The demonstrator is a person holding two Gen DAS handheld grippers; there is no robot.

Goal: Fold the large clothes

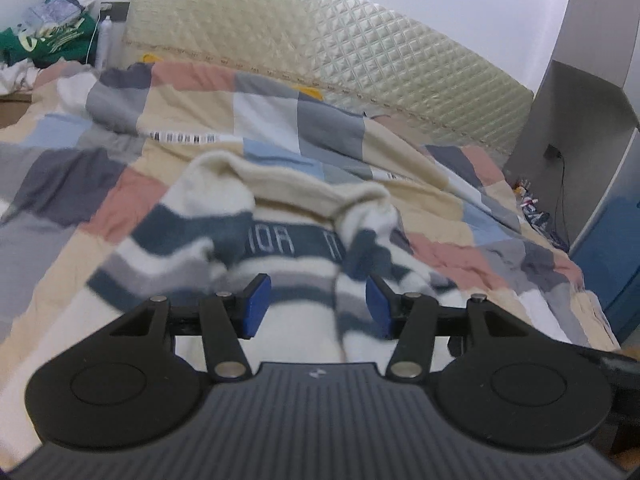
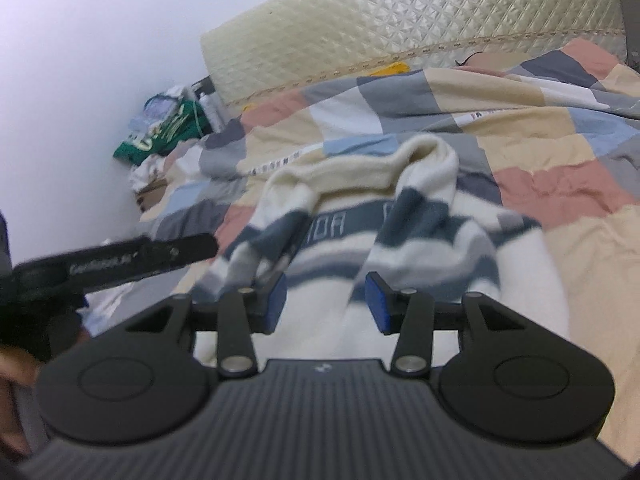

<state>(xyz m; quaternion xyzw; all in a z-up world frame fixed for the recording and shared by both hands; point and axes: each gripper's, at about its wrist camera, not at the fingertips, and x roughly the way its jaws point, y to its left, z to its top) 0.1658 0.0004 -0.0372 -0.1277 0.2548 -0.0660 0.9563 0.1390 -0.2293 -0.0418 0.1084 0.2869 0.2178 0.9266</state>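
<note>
A cream sweater [image 1: 280,240] with dark teal and grey stripes and a lettered band lies on the patchwork duvet [image 1: 72,184], both sleeves folded in over its body. My left gripper [image 1: 317,306] hovers over the sweater's lower part, open, its blue pads [image 1: 256,304] apart with nothing pinched between them. The sweater [image 2: 360,216] fills the middle of the right wrist view too. My right gripper [image 2: 326,304] stands open above its hem, pads clear of the cloth. The left tool [image 2: 120,256] shows as a black bar at the left.
A quilted cream headboard [image 1: 320,40] stands behind the bed. A pile with a green garment [image 1: 52,40] sits at the far left corner. A grey cabinet [image 1: 576,128] and a blue panel [image 1: 608,264] stand at the right. A hand [image 2: 12,364] shows at the lower left.
</note>
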